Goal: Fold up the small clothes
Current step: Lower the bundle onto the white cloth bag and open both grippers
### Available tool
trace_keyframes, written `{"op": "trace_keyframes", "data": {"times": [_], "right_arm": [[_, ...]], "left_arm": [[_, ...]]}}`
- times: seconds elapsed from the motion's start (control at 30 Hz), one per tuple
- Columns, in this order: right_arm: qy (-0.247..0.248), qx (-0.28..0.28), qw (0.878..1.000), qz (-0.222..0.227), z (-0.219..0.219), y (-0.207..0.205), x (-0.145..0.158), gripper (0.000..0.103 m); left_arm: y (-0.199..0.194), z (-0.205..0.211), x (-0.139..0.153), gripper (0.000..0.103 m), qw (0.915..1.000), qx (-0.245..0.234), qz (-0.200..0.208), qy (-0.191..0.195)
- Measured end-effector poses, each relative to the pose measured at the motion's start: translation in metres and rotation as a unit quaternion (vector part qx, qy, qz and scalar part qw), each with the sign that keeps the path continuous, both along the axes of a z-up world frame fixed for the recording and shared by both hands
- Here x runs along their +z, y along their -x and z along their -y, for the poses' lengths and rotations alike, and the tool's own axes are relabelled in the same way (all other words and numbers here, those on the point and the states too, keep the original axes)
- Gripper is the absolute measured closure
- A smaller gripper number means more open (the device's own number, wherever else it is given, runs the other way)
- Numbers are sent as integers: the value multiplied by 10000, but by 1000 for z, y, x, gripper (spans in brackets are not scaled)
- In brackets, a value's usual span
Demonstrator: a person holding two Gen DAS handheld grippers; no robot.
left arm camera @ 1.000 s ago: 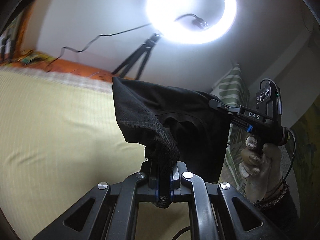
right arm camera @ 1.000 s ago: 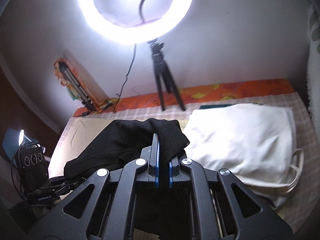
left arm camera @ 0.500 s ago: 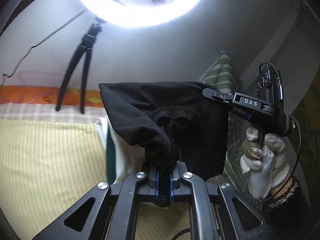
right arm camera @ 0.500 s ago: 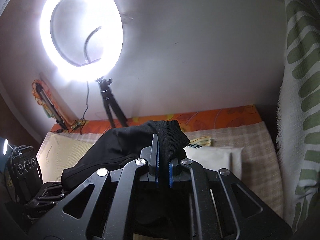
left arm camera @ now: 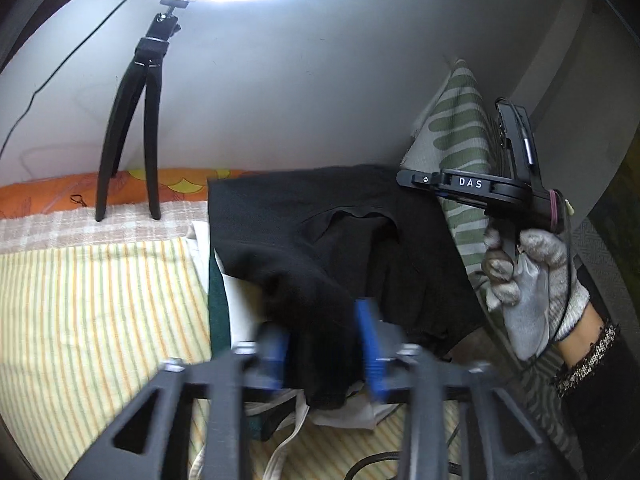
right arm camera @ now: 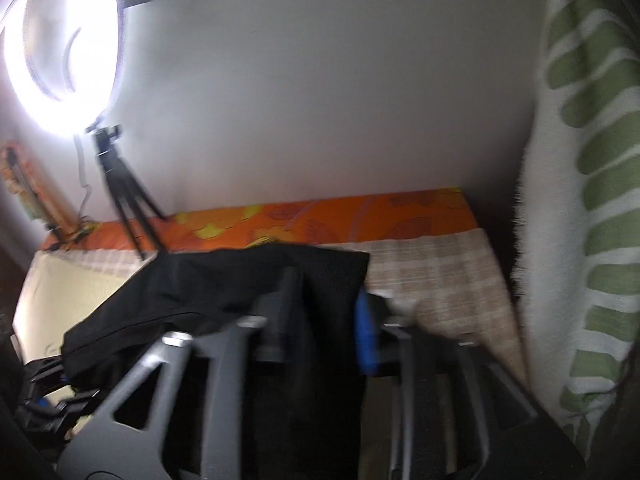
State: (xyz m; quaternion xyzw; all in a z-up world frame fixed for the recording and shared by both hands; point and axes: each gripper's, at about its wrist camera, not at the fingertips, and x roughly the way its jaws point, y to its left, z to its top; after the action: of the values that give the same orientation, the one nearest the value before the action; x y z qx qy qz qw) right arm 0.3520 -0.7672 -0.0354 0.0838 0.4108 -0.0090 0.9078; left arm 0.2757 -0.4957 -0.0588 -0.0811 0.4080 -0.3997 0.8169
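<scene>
A black garment (left arm camera: 328, 240) lies loosely over a white cloth bag on the bed. My left gripper (left arm camera: 324, 344) is open, its blue pads (left arm camera: 370, 348) spread on either side of a bunched edge of the garment. My right gripper (right arm camera: 324, 320) is open too, with the black garment (right arm camera: 248, 280) draped between its blurred fingers. The right gripper's body also shows in the left wrist view (left arm camera: 472, 188), held by a gloved hand at the garment's far right corner.
A ring light on a black tripod (left arm camera: 136, 128) stands at the back of the bed by the wall. A green-and-white striped cloth (right arm camera: 592, 184) hangs at the right. A white bag (left arm camera: 240, 300) lies under the garment on the yellow striped sheet (left arm camera: 100, 320).
Both grippers have opened and let go of the black garment, which has dropped from being held up onto the white bag. Both views have swung to the right.
</scene>
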Motion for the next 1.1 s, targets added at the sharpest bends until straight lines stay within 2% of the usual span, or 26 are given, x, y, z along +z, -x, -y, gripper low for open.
{"op": "trace_keyframes", "data": {"times": [0.1,0.13,0.17,0.33,0.57,0.77,0.87,1.1], "right_arm": [[-17,-86,9999,149,6,8,8,42],[-5,-126,9998,179,7,10,11,42],[6,-156,9997,205,7,13,14,41],[-4,-194,9993,325,2,24,29,30],[32,-168,9988,458,-19,46,48,24],[37,-144,9982,588,-47,71,69,22],[11,-137,9978,643,-61,82,78,18],[41,-109,9967,801,-101,114,100,17]], "left_arm": [[7,-3,6,42,9998,-55,166,-123],[10,-4,8,31,9995,-36,231,-197],[13,-6,10,26,9993,-23,301,-223],[28,-20,21,18,9979,-5,553,-339],[38,-43,35,11,9974,86,573,-420],[53,-59,48,10,9963,167,688,-488],[65,-75,53,9,9957,211,754,-493],[91,-106,73,7,9938,321,940,-491]]}}
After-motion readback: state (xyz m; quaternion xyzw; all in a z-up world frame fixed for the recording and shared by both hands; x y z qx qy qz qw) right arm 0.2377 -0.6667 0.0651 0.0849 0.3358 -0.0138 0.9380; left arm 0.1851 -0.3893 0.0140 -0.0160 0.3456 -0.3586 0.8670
